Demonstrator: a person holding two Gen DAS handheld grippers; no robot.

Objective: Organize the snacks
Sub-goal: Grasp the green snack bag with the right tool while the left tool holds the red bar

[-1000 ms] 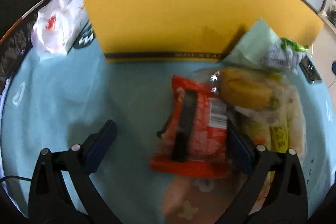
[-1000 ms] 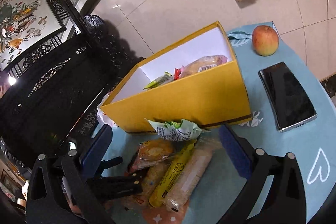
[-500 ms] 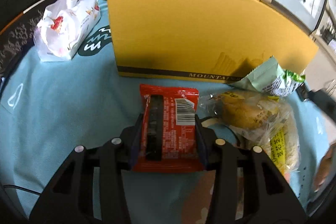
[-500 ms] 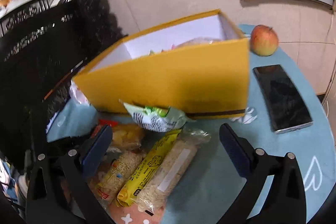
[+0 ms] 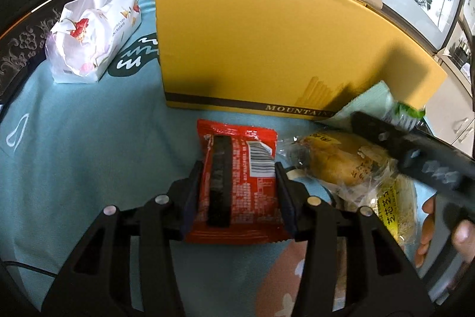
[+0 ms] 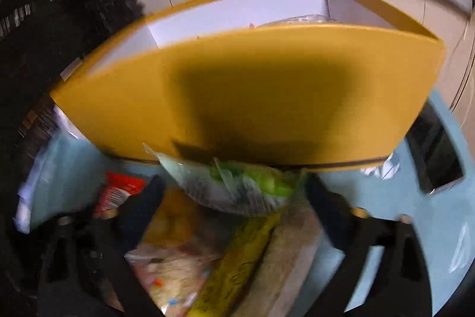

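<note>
My left gripper is shut on a red snack packet, held just in front of the yellow box. My right gripper is open, low over a pile of snacks, its fingers on either side of a pale green packet that leans on the box. A bun in clear wrap and long yellow and beige packets lie beside it. The box is open on top and holds some snacks. The right gripper also shows in the left wrist view.
A white flowered tissue pack lies left of the box. A black phone lies right of the box on the light blue tablecloth. Dark carved furniture stands behind at the left.
My left gripper shut on the red packet and lifted it slightly. My right gripper dropped down and forward to the green packet by the box; its view is blurred by motion.
</note>
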